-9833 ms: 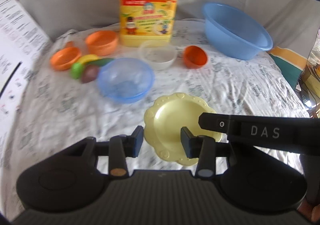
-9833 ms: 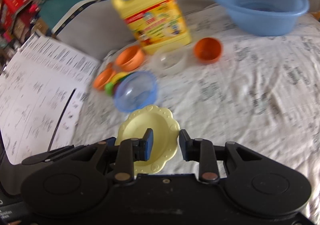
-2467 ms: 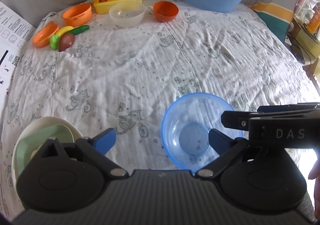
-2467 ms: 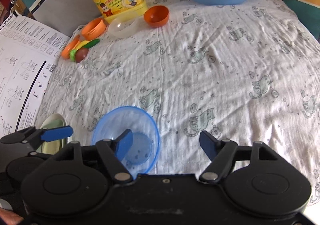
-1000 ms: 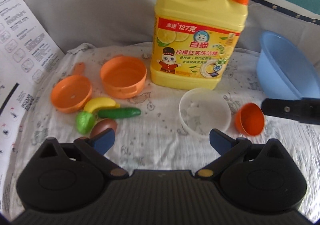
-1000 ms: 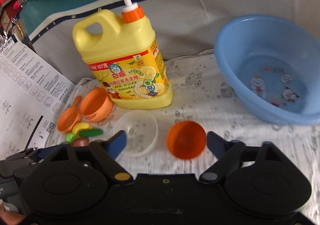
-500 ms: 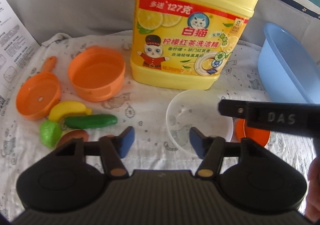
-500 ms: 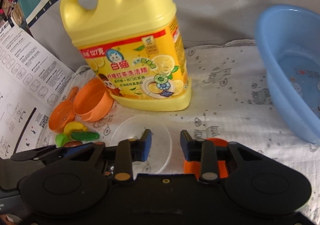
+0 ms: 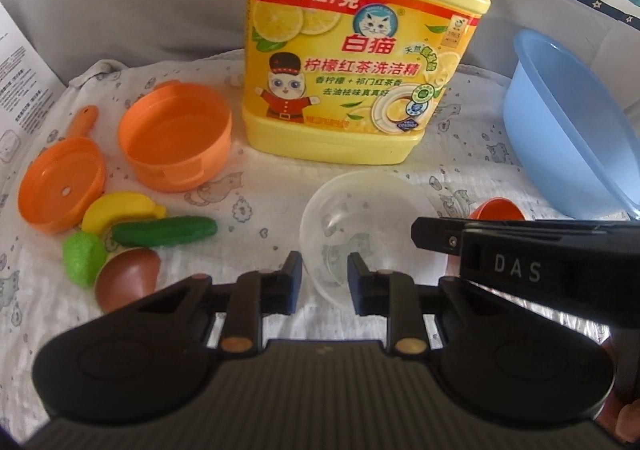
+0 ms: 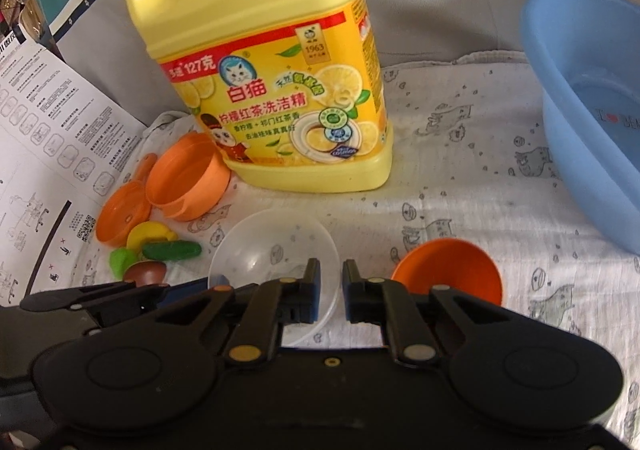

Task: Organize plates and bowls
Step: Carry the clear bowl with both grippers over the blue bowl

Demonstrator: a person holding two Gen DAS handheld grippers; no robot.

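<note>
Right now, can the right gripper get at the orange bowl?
Probably not: the right gripper is shut on the clear bowl. The orange bowl sits close beside it, nothing between, once it lets go.

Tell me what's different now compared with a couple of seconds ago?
Both grippers left the blue bowl near the front and moved to the back of the cloth. The left gripper is closing on the near rim of the clear bowl; the right gripper has closed on that bowl's rim too. The orange bowl, soap jug and toy food stayed put.
</note>
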